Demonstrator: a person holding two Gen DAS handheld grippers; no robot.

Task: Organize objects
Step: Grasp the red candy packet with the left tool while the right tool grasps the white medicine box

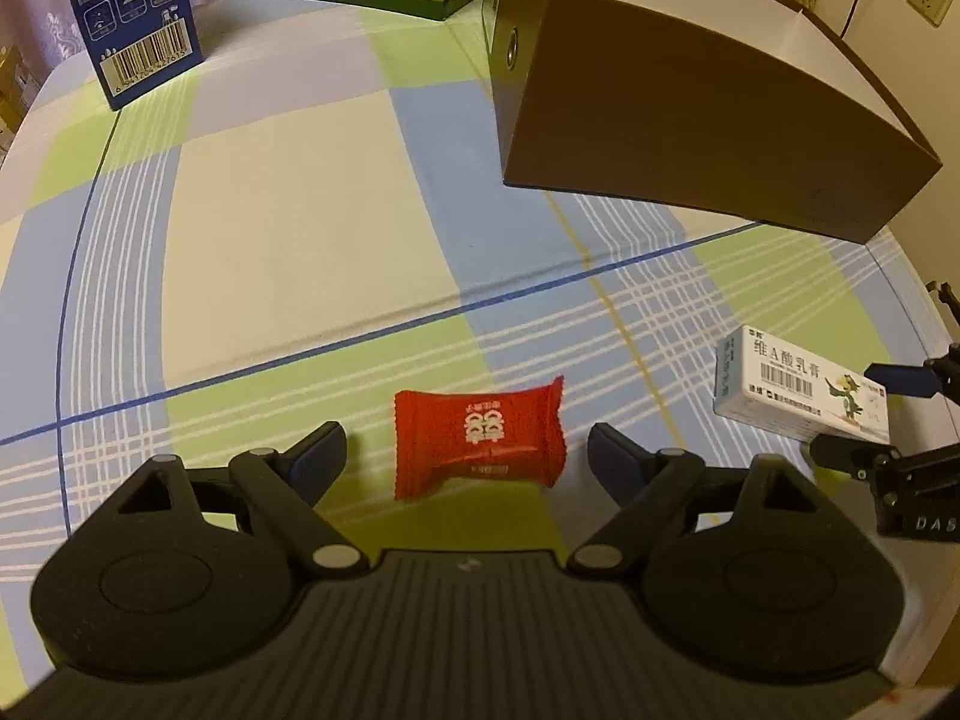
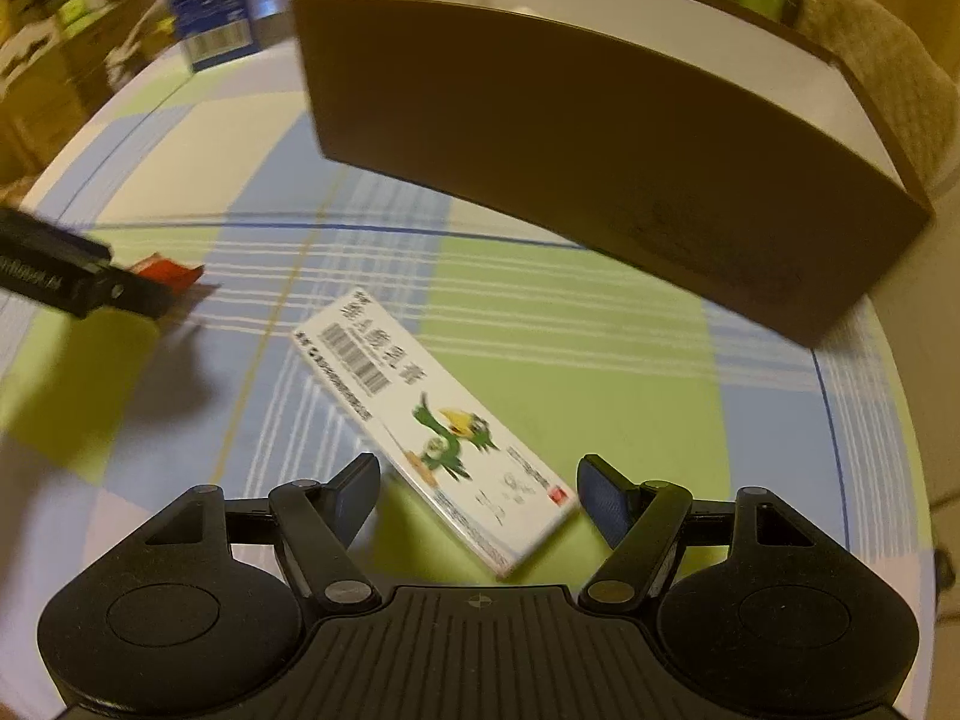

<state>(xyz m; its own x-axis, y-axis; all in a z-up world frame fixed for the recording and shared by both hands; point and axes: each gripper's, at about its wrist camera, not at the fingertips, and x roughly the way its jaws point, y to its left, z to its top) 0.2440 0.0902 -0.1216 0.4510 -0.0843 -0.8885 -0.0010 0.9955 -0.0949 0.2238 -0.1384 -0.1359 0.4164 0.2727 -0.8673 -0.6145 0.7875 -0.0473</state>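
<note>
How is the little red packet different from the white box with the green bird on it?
The red packet is a soft, crinkle-edged wrapper; the white box is a stiff, long carton. The packet is plain red with pale print; the box carries a barcode and a cartoon bird. The packet lies between the left gripper's open fingers, the box between the right gripper's. Both rest on the checked tablecloth, ungripped.

White medicine carton (image 1: 801, 387): Chinese print "维A酸乳膏" above a barcode, green cartoon bird at the other end; small print illegible. Right wrist view shows the same carton (image 2: 432, 426), text blurred. Red candy wrapper (image 1: 478, 437): white double-happiness sign "囍", seen upside down, small characters unreadable. Blue carton (image 1: 135, 12): barcode, digits approx "6 94170...27615", plus handling pictograms. Black gripper body at right edge (image 1: 918, 501): letters "DAB", cut off.
</note>
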